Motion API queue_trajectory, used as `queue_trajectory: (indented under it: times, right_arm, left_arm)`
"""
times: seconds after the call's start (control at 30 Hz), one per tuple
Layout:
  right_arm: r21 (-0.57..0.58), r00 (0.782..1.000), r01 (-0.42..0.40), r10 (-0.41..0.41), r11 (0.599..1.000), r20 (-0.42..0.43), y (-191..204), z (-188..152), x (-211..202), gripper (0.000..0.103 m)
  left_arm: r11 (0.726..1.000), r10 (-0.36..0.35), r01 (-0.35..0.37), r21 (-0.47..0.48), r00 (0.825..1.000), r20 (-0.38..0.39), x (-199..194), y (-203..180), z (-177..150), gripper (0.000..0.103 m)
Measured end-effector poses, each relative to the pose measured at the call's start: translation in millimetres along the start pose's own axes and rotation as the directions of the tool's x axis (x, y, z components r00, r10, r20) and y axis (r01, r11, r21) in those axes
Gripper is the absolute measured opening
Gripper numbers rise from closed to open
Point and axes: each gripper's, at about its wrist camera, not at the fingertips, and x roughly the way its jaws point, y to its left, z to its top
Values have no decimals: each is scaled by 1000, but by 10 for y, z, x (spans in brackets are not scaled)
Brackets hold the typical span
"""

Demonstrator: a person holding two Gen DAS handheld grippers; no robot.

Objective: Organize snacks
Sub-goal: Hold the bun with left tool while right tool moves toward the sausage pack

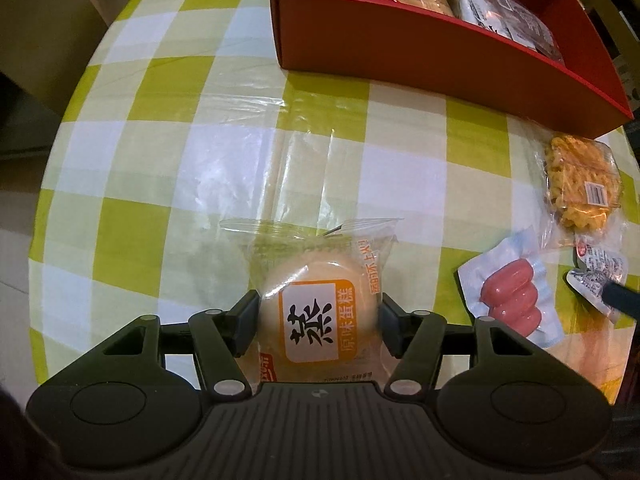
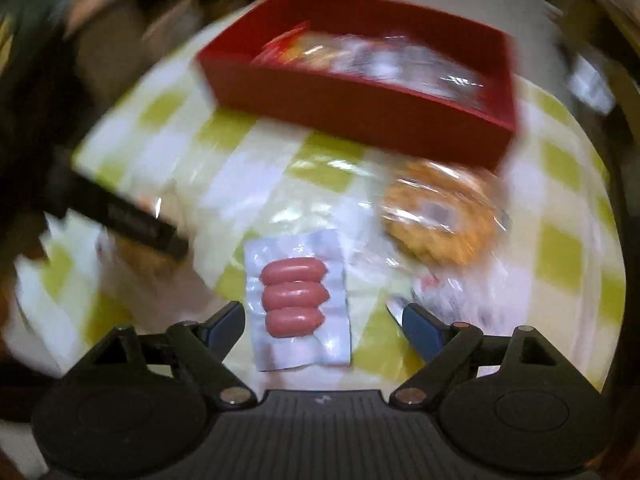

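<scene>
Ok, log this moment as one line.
left gripper: shut on cake packet | right gripper: open over sausage pack | red box: part-filled

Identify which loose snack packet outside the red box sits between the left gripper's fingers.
The steamed cake packet, orange label, sits between the left gripper fingers; the sausage pack and yellow crispy snack lie untouched to its right.

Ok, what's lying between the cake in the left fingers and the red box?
Nothing but checked tablecloth under clear plastic. The left wrist view shows that stretch bare from the cake up to the red box.
</scene>
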Motion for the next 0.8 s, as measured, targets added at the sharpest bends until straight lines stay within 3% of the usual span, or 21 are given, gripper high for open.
queue_trajectory:
  times: [0.17, 0.3, 0.37, 0.43, 0.63, 0.77, 0.8]
  right_arm:
    - [18, 998, -49, 50, 999, -38, 74, 110, 330, 92]
    - [-65, 999, 21, -23, 998, -27, 232, 3, 365, 92]
    - [-47, 999, 36, -36, 998, -15, 225, -36, 348, 90]
    - [-10, 999, 45, -45, 999, -11, 194, -51, 297, 74]
    - [68, 998, 57, -56, 996, -13, 145, -175, 208, 74]
    - [130, 998, 51, -54, 990, 18, 62, -199, 70, 74]
    - [154, 998, 48, -52, 987, 23, 25, -195, 51, 74]
  left_arm:
    - [1000, 22, -22, 20, 1000, 1, 41, -21, 19, 73]
    - [998, 40, -40, 51, 999, 5, 77, -107, 15, 76]
    - [996, 53, -53, 67, 999, 11, 78, -155, -11, 77]
    - [997, 49, -50, 65, 999, 9, 87, -163, -15, 79]
    - [997, 68, -68, 41, 998, -6, 163, -109, -28, 96]
    - [999, 54, -54, 8, 999, 3, 149, -61, 3, 95]
    - [998, 63, -64, 13, 998, 12, 141, -68, 7, 88]
